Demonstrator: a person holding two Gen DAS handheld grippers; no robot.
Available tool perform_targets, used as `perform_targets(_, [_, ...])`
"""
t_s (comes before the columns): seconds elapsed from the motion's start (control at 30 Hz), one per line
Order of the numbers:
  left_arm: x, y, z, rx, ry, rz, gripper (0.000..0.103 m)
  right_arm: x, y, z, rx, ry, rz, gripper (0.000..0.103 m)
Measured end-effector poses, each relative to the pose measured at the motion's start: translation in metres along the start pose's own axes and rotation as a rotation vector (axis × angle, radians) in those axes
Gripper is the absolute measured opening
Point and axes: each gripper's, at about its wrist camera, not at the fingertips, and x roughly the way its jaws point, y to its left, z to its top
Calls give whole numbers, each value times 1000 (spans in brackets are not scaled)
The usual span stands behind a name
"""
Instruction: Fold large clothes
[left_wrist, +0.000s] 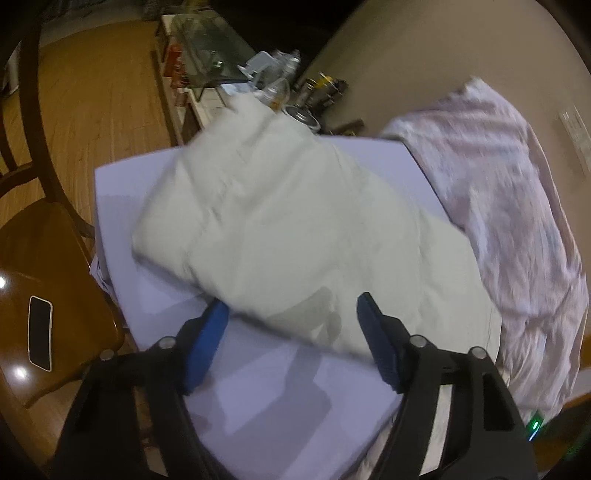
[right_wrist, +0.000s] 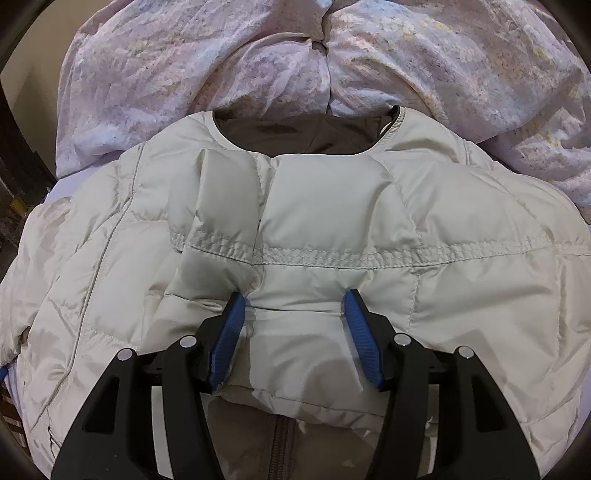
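Right now the jacket (right_wrist: 332, 221), a pale quilted puffer, lies spread on the lilac sheet (left_wrist: 258, 387), collar (right_wrist: 306, 133) away from the right gripper (right_wrist: 293, 306) and up against the floral quilt (right_wrist: 258, 55). Its long axis runs straight ahead of the right gripper, hem near, collar far.

The right gripper sits low over the middle of the jacket, blue fingers (right_wrist: 360, 332) spread wide with a puffed panel bulging between them. They straddle the fabric and dent it at the tips, but the jaws are not closed on it. Below the fingers a darker lining and a zip (right_wrist: 284, 435) show, so I'd judge this is a front panel or hem edge already turned over the body.

Over on the left wrist view, the left gripper (left_wrist: 291, 306) is also spread. It hovers at the near edge of the jacket (left_wrist: 295, 229): one tip is at or just under that edge, the other rides over the cloth. Nothing is pinched. The picture is blurred, so exact contact there is hard to call. From this side the jacket stretches away and leftward, the quilt (left_wrist: 517, 203) lying beyond on the right.

So the relation that matters: the fabric is dead ahead of both grippers, and the right one is nearer the centre line, better placed to close on the panel and carry a fold toward the collar. The stuffing is springy, so I'd expect it to push back.
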Motion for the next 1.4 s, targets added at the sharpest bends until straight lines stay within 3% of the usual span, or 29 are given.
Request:
perform_targets(0.1, [5, 7, 15, -51, -32, -3, 60, -1, 0, 0, -4, -7, 7, 59])
perform_targets(0.27, [15, 23, 31, -103, -64, -11, 13, -3, 1, -2, -13, -18, 13, 59])
perform_targets(0.4, [19, 19, 41, -60, -70, -1, 4, -3, 0, -3, -12, -20, 19, 59])
perform_targets(0.57, [-1, -28, 47, 100, -126, 54, 2, -6, -1, -3, -12, 2, 31, 59])
perform_targets(0.7, [-26, -83, 48, 222, -171, 10, 2, -11, -4, -5, -12, 20, 65, 62])
perform_targets(0.77, [-40, -124, 40, 309, -188, -36, 2, -16, -9, -6, 8, 27, 107, 69])
perform_targets(0.9, [-58, -199, 7, 478, -187, -139, 2, -34, -25, -12, 74, 25, 214, 81])
perform_targets(1.03, [-65, -272, -52, 658, -116, -276, 2, -60, -47, -18, 105, -11, 237, 86])
perform_targets(1.2, [-58, -339, -136, 852, 0, -405, 2, -86, -86, -28, 156, -66, 215, 87])
perform_targets(1.4, [-34, -374, -222, 998, 136, -455, 2, -97, -139, -42, 245, -100, 159, 87])
